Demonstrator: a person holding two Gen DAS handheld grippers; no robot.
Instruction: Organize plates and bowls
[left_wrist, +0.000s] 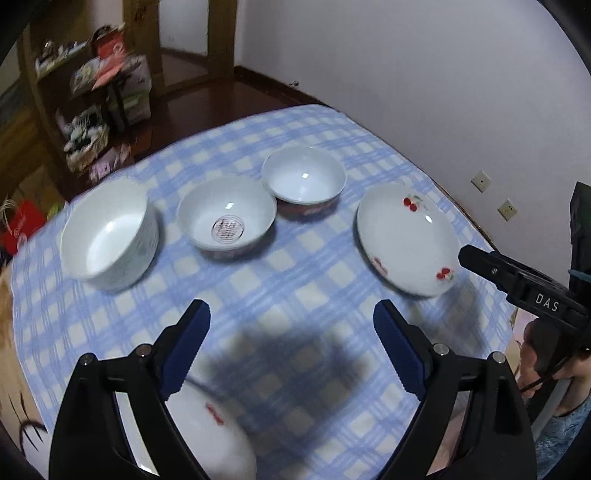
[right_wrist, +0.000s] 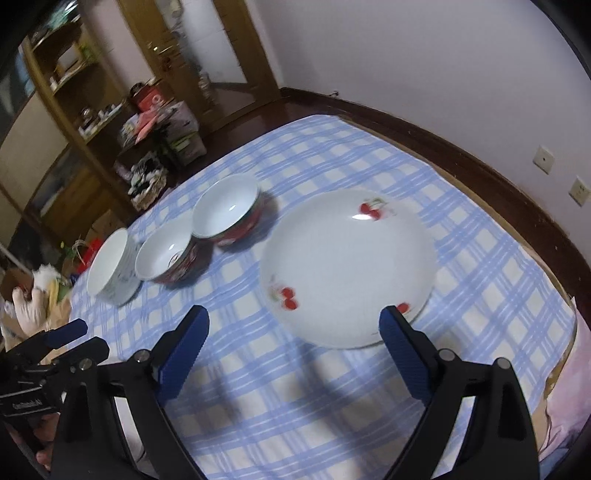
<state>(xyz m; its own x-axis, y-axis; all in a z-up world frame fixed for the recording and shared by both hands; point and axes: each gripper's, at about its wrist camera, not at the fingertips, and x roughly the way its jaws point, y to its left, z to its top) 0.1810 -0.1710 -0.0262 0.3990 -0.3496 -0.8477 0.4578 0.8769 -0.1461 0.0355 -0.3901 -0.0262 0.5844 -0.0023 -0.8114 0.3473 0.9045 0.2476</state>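
Observation:
Three bowls stand in a row on the blue checked tablecloth (left_wrist: 295, 280): a tall white bowl (left_wrist: 109, 234) at left, a red-sided bowl (left_wrist: 226, 218) in the middle, another red-sided bowl (left_wrist: 303, 182) behind it. A white cherry plate (left_wrist: 406, 240) lies at right, large in the right wrist view (right_wrist: 347, 269). A second cherry plate (left_wrist: 210, 435) lies below my left gripper (left_wrist: 291, 325), which is open and empty. My right gripper (right_wrist: 293, 332) is open and empty, its right finger at the plate's near edge; it also shows in the left wrist view (left_wrist: 480, 258).
Wooden shelves with boxes and clutter (left_wrist: 96, 96) stand beyond the table's far left. A white wall with sockets (right_wrist: 543, 158) runs along the right. The table's right edge (right_wrist: 569, 306) is close to the plate. My left gripper shows at the lower left of the right wrist view (right_wrist: 66, 332).

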